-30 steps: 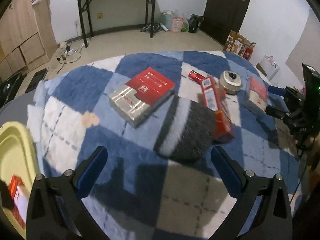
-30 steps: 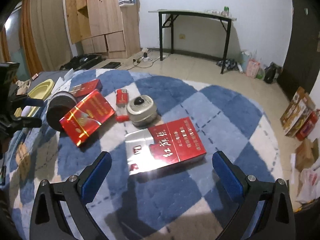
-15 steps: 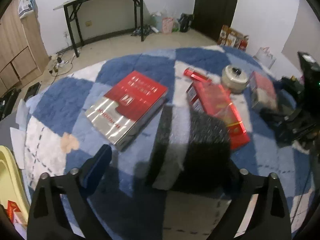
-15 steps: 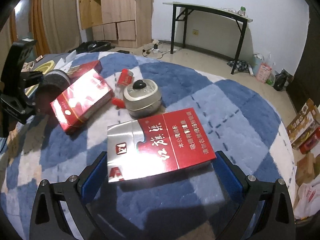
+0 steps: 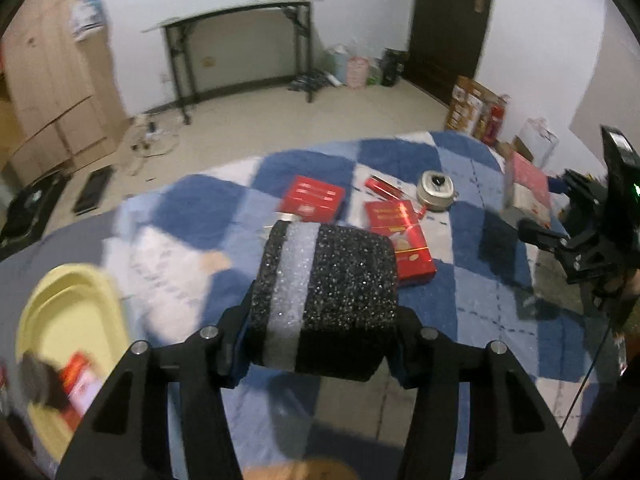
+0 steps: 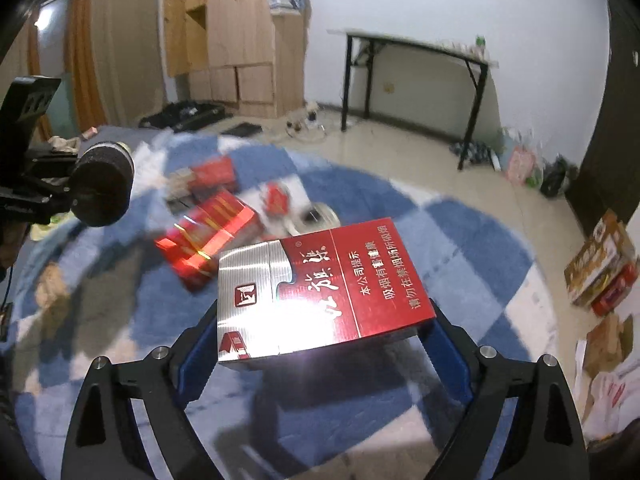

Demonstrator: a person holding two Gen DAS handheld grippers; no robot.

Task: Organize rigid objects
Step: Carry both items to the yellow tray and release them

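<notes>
Risk entry: left gripper (image 5: 320, 344) clamps foam roller (image 5: 326, 300), right gripper (image 6: 320, 344) clamps red box (image 6: 320, 292) by its near edge; jaws just closed, either may slip onto rug (image 5: 480, 300) before yellow tray (image 5: 68, 312).

Yellow tray (image 5: 68, 312) blurred and cut by the left edge, its red and dark contents unreadable

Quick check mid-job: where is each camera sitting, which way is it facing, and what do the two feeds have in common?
Left wrist: sits on the left tongs, looking down across the checked rug toward the door; its own tongs are shut on the dark foam roll, and the right tongs show at the right edge.
Right wrist: sits on the right tongs, facing the wardrobe side; its own tongs are shut on the red and silver box.
Shared: rug, roll, small metal pot, black table.
</notes>
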